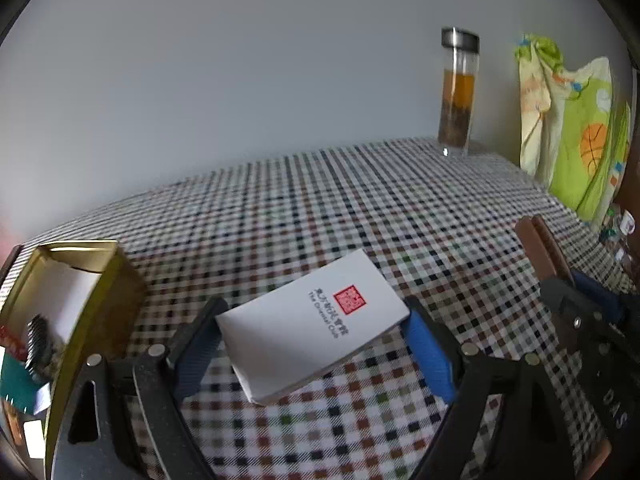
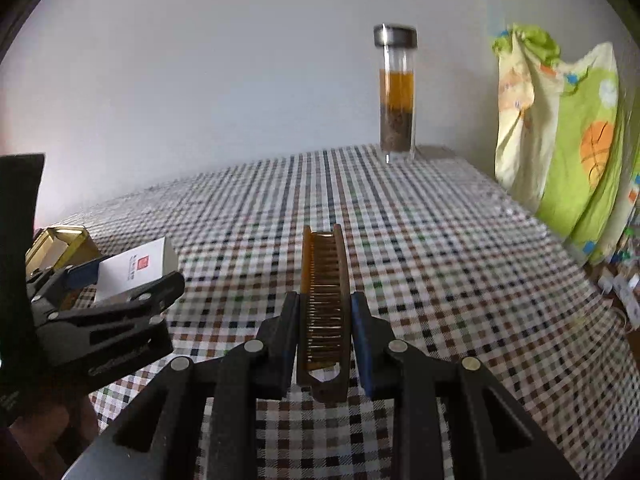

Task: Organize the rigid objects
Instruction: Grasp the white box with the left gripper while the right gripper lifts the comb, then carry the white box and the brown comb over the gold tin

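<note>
Presently, at far left, an open gold tin (image 1: 86,280) holding small items stands on the checked cloth (image 1: 360,208); just beside it the left gripper (image 1: 316,344) clamps a white box (image 1: 316,320) by its two sides, raised off the cloth. To its right, the right gripper (image 2: 326,320) is closed tight on a brown comb (image 2: 324,300), also lifted. At rear right stand a glass bottle (image 2: 396,92) and a green bag (image 2: 568,140).

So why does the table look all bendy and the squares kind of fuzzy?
Left wrist view: the fisheye lens curves the checked tablecloth, dark corners ring the picture, and the squares near the white box are soft. Right wrist view: same curve, the comb in the tool looks fairly sharp, and the tea bottle has a bright glint on its lid.
</note>
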Demonstrator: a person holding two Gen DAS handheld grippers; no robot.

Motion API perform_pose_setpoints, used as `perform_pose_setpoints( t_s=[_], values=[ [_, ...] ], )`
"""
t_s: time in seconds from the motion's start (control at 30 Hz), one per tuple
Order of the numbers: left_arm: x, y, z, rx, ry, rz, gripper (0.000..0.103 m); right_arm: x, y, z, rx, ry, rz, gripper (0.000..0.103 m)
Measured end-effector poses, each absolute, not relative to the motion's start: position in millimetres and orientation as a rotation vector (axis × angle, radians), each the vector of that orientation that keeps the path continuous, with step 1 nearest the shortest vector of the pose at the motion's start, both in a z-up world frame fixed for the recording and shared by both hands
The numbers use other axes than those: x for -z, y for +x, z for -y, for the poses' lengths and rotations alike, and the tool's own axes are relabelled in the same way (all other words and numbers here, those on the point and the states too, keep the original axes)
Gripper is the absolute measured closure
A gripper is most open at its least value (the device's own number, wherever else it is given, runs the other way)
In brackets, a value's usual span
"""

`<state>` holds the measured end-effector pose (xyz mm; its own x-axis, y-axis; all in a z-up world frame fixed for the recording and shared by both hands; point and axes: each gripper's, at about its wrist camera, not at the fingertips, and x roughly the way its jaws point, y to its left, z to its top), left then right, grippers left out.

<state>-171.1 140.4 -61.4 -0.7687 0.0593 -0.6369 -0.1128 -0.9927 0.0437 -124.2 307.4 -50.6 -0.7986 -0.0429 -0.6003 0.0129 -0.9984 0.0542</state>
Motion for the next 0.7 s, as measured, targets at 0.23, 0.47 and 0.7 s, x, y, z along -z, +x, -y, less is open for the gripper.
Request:
perform_pose_setpoints(
  t_s=[0.23,0.47,0.7],
  values=[
    [49,-142,-118,-2.963,-0.887,-0.101,0.015,40,-105,-299,3.0,0.833,0.067,0.076],
    [44,-124,-105,-2.998,-0.816,-0.093,0.015,35,-92,-279,3.009,0.73,0.028,0.075],
    [41,-112,-87,-3.018,-0.782,-0.037,0.015,31,-85,-263,3.003,0.67,0.021,0.075]
  ],
)
